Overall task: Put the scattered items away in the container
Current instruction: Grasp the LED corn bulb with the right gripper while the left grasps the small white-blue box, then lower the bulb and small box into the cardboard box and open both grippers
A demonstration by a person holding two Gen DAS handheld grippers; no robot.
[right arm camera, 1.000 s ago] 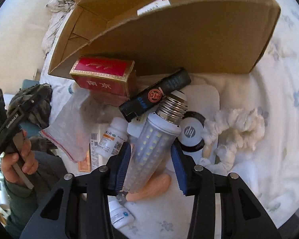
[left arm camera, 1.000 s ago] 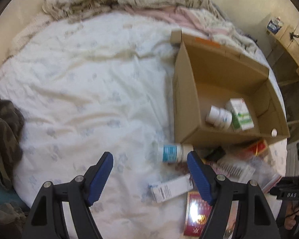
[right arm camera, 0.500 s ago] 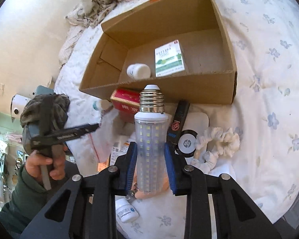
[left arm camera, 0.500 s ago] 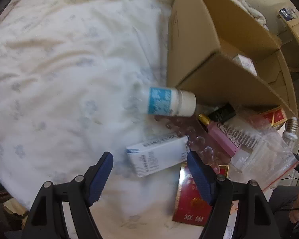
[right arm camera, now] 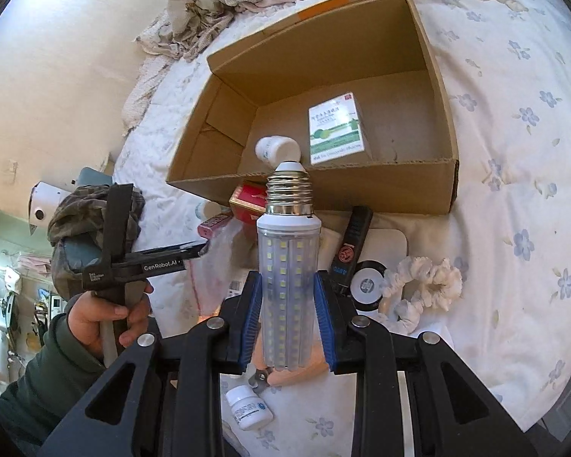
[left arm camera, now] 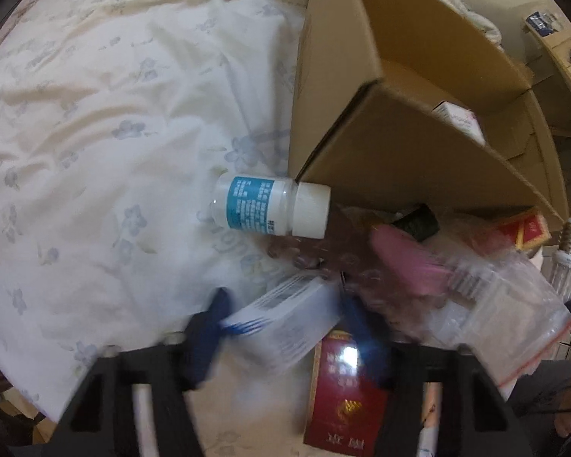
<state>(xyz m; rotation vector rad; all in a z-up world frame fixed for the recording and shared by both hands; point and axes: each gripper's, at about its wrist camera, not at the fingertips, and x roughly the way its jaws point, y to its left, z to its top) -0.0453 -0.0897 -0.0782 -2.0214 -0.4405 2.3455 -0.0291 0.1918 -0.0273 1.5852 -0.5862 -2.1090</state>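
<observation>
Left wrist: left gripper [left arm camera: 285, 327] fingers closing around white carton [left arm camera: 285, 323] | right gripper [right arm camera: 288, 318] fingers clamped on LED bulb [right arm camera: 288, 266]

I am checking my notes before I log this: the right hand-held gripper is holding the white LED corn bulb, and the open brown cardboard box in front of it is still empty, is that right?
Not quite. The right hand-held gripper does hold the white LED corn bulb, but the open brown cardboard box is not empty: the right wrist view shows a white-and-green carton and a small white bottle inside.

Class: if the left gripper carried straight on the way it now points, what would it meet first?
Most likely the white medicine carton, lying between the closing fingers of the left gripper; the picture is blurred, so contact is unclear. Under it lies the bedsheet.
</observation>
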